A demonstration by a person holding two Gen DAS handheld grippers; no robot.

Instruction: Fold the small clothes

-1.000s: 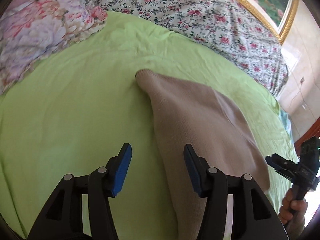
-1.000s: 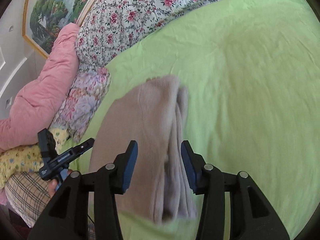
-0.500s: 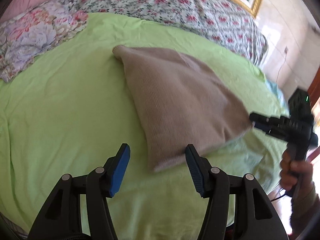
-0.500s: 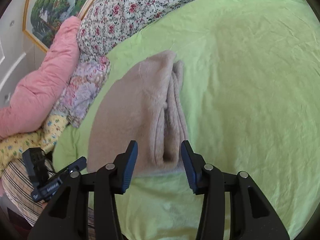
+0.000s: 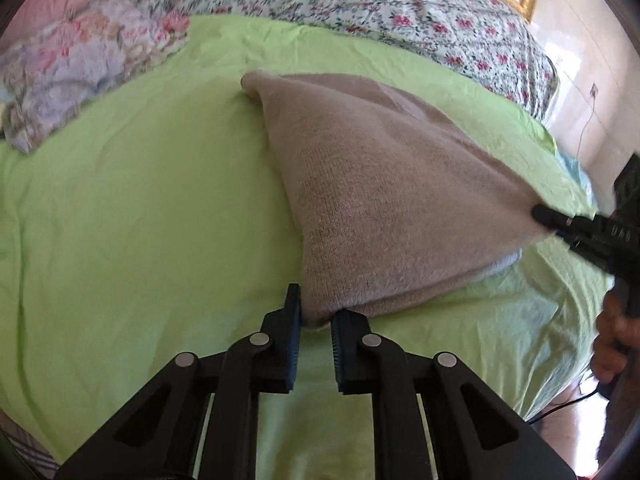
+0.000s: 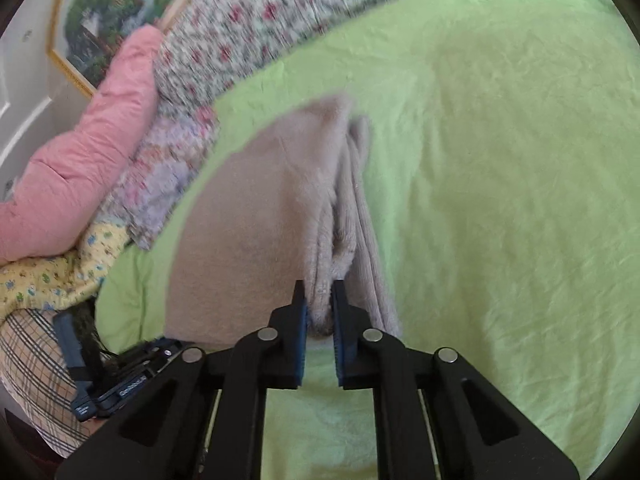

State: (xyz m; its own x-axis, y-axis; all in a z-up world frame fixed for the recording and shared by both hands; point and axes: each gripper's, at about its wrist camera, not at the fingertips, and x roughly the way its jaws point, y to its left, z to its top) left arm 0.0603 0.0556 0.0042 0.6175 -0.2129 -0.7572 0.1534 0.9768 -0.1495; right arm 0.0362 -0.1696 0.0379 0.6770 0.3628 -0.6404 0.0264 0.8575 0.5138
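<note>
A beige knit garment (image 5: 376, 196) lies folded on the green bedsheet (image 5: 140, 220), tapering to a point at the far end. My left gripper (image 5: 315, 316) is shut on its near left corner. My right gripper (image 6: 319, 312) is shut on the other near corner, where the folded layers (image 6: 344, 216) bunch together. In the left wrist view the right gripper's tip (image 5: 548, 216) meets the garment's right corner. The garment (image 6: 256, 220) stretches between the two grippers. The left gripper's body (image 6: 120, 384) shows at the lower left of the right wrist view.
A floral quilt (image 5: 360, 4) runs along the far side of the bed. A pastel flowered pillow (image 5: 80, 76) and a pink pillow (image 6: 88, 152) lie at the left. Yellow patterned cloth (image 6: 52, 276) and plaid cloth (image 6: 32, 360) sit by the bed edge. A framed painting (image 6: 104, 16) hangs behind.
Both grippers were open and apart from the garment. They have moved in and closed on its two near corners. The right wrist view is blurred from motion.
</note>
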